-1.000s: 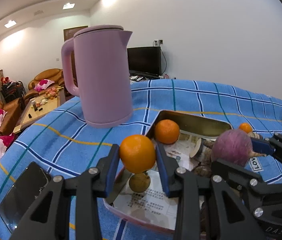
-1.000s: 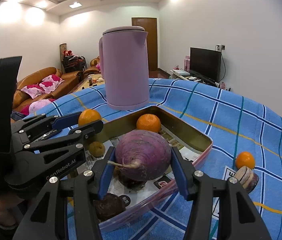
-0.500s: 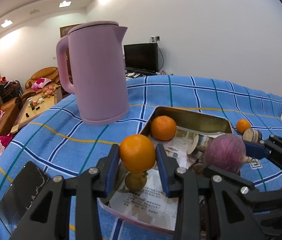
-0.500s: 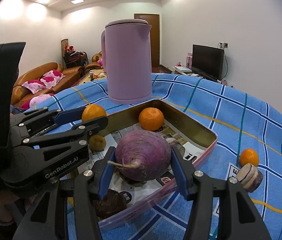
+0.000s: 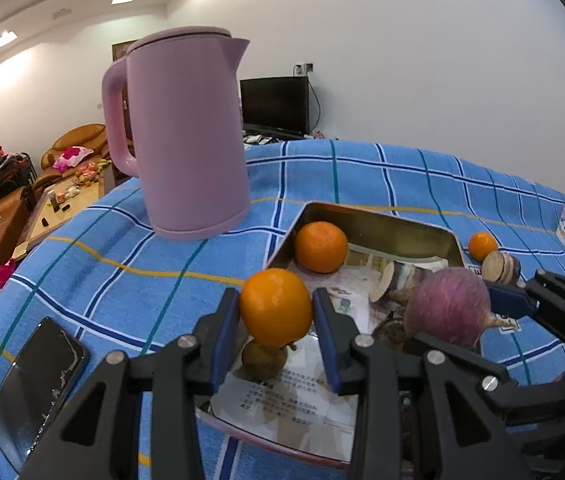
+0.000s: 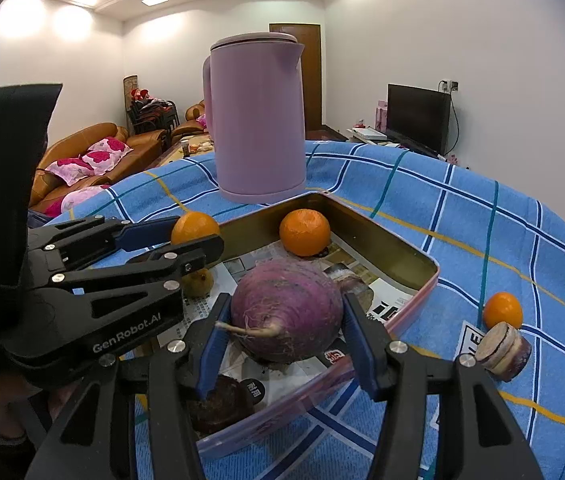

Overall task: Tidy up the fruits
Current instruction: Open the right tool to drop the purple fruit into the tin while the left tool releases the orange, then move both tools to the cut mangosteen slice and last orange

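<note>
Smooth round orange [image 5: 275, 307] is pinched in the left gripper [image 5: 276, 318]; the right gripper [image 6: 285, 334] clamps a big purple rooted turnip [image 6: 286, 316], orange sitting at its 10 o'clock.

My two wrist views sit low and close over the tray [image 5: 378, 226], facing the kettle [image 6: 256, 120], each catching the other tool.

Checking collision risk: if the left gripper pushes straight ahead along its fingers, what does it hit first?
Likely the orange in the tin's far corner, or the tin wall behind it. The left gripper, shut on its own orange, points up the tin's left side. The kettle sits left of that line. Depth is uncertain.
</note>
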A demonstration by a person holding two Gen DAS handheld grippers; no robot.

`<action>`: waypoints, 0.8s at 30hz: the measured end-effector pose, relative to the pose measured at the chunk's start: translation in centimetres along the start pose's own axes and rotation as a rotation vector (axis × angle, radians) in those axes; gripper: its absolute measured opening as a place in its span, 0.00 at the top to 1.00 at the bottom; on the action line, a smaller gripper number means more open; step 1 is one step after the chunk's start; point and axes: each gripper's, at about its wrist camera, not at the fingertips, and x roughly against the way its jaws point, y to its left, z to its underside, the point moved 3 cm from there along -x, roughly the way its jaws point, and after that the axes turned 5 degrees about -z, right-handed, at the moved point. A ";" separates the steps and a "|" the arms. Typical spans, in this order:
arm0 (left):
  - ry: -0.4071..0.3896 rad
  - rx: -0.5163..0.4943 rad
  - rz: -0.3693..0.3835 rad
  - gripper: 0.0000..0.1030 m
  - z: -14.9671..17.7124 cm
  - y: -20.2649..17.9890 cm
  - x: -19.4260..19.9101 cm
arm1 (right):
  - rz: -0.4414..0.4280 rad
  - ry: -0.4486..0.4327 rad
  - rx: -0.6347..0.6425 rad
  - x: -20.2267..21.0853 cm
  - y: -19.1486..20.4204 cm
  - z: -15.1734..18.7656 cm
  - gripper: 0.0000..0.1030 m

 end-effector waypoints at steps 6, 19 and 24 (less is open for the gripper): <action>0.007 0.001 -0.006 0.62 0.0 0.0 -0.1 | -0.010 0.005 0.005 -0.1 0.0 0.0 0.45; -0.039 0.035 -0.026 0.37 -0.5 0.9 1.5 | -0.014 -0.045 0.054 0.9 0.7 0.0 0.39; -0.072 0.080 -0.040 0.22 -1.1 1.9 2.7 | -0.026 -0.076 0.048 2.0 0.8 -0.3 0.32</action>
